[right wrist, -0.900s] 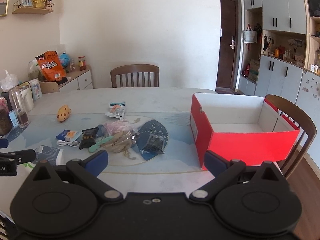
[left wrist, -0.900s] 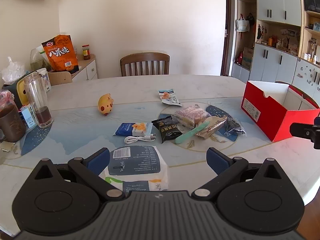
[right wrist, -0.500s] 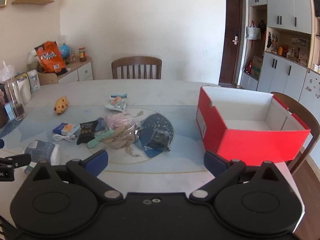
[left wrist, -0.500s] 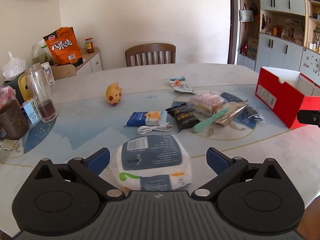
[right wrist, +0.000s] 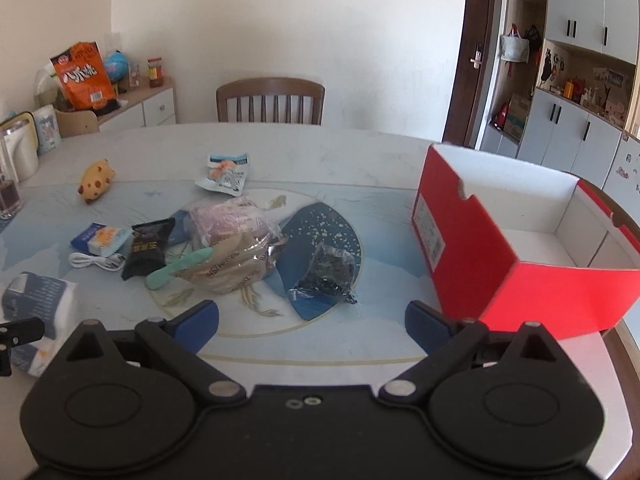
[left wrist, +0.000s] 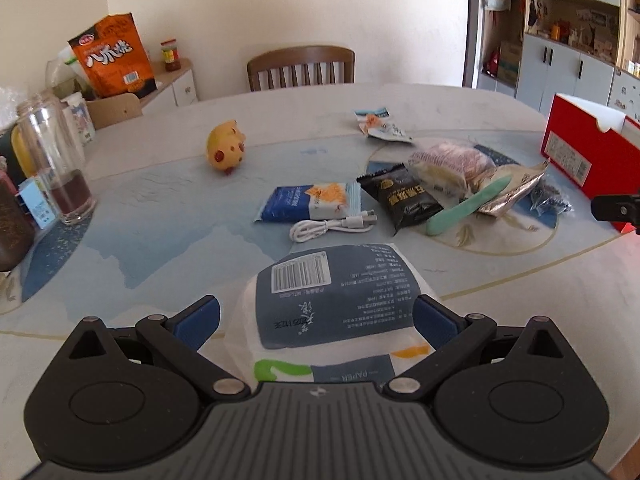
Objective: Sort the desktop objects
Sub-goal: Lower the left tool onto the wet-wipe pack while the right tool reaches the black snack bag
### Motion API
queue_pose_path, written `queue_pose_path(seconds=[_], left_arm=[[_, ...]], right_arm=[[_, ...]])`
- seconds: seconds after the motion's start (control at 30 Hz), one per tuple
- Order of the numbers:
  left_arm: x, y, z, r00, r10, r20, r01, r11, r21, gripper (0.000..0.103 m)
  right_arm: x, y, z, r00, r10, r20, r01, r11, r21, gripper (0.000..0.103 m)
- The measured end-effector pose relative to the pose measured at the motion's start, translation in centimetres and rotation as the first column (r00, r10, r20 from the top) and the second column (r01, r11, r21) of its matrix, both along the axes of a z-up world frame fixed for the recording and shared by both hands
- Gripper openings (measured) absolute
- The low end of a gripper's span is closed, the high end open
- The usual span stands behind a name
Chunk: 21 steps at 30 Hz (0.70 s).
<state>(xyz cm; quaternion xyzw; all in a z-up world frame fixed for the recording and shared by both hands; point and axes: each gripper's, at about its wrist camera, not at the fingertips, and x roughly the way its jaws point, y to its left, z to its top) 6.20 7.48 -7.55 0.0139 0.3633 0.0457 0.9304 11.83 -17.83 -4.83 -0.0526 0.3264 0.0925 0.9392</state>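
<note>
The left gripper (left wrist: 318, 316) is angling down over the near edge of the table (left wrist: 160, 208) with its jaws spread wide, and a pack of paper tissues (left wrist: 332, 304) is sitting right between the blue pads (left wrist: 198, 320). The right-hand pad looks to be brushing the pack's side, the left-hand one is standing clear of it, so nothing is clamped.

Just beyond the tissues a coiled white USB cable (left wrist: 332, 226) is lying beside a small blue snack packet (left wrist: 310, 202). To its right a black sachet (left wrist: 404, 198), a mint-green stick-shaped item (left wrist: 468, 206) and a silvery foil pouch (left wrist: 514, 190) are crowding together, with a pinkish wrapped bundle (left wrist: 452, 158) behind them. A yellow spotted toy (left wrist: 225, 148) is standing alone further back.

Over on the other side, the right gripper (right wrist: 312, 322) is hovering with its jaws fully apart and nothing between them. Ahead of it a clear bag of dark bits (right wrist: 328, 270) is resting on the blue patterned mat, and the red cardboard box (right wrist: 516, 280) is sitting open and tilted slightly at the table's right end, well apart from the clutter.
</note>
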Motion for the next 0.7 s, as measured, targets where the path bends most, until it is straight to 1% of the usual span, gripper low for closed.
queue_pose_path(seconds=[0.13, 0.2, 0.33, 0.4, 0.53, 0.7], left_arm=[[1.0, 0.2, -1.2, 0.999, -0.029, -0.042, 0.028, 1.000, -0.014, 0.103], [1.3, 0.3, -1.7, 0.997, -0.044, -0.055, 0.043, 0.999, -0.019, 0.103], [2.2, 0.4, -2.0, 0.995, -0.078, -0.063, 0.076, 0.996, -0.040, 0.103], [2.8, 0.5, -2.1, 0.994, -0.089, -0.067, 0.086, 0.995, -0.051, 0.103], [4.2, 0.7, -2.3, 0.991, -0.111, -0.078, 0.103, 0.990, -0.093, 0.103], [5.4, 1.1, -2.6, 0.987, -0.135, -0.092, 0.122, 0.983, -0.140, 0.103]], right_arm=[[2.0, 0.7, -1.4, 1.000, -0.004, -0.018, 0.004, 1.000, -0.028, 0.100], [3.1, 0.9, -2.1, 0.999, -0.014, -0.030, 0.013, 0.999, -0.047, 0.098], [5.3, 0.8, -3.3, 0.998, -0.035, -0.047, 0.032, 0.997, -0.064, 0.095], [6.6, 0.7, -3.7, 0.997, -0.052, -0.056, 0.049, 0.997, -0.056, 0.095], [8.6, 0.9, -4.4, 0.995, -0.068, -0.069, 0.064, 0.996, -0.053, 0.092], [10.1, 1.2, -5.3, 0.993, -0.074, -0.090, 0.068, 0.995, -0.070, 0.089]])
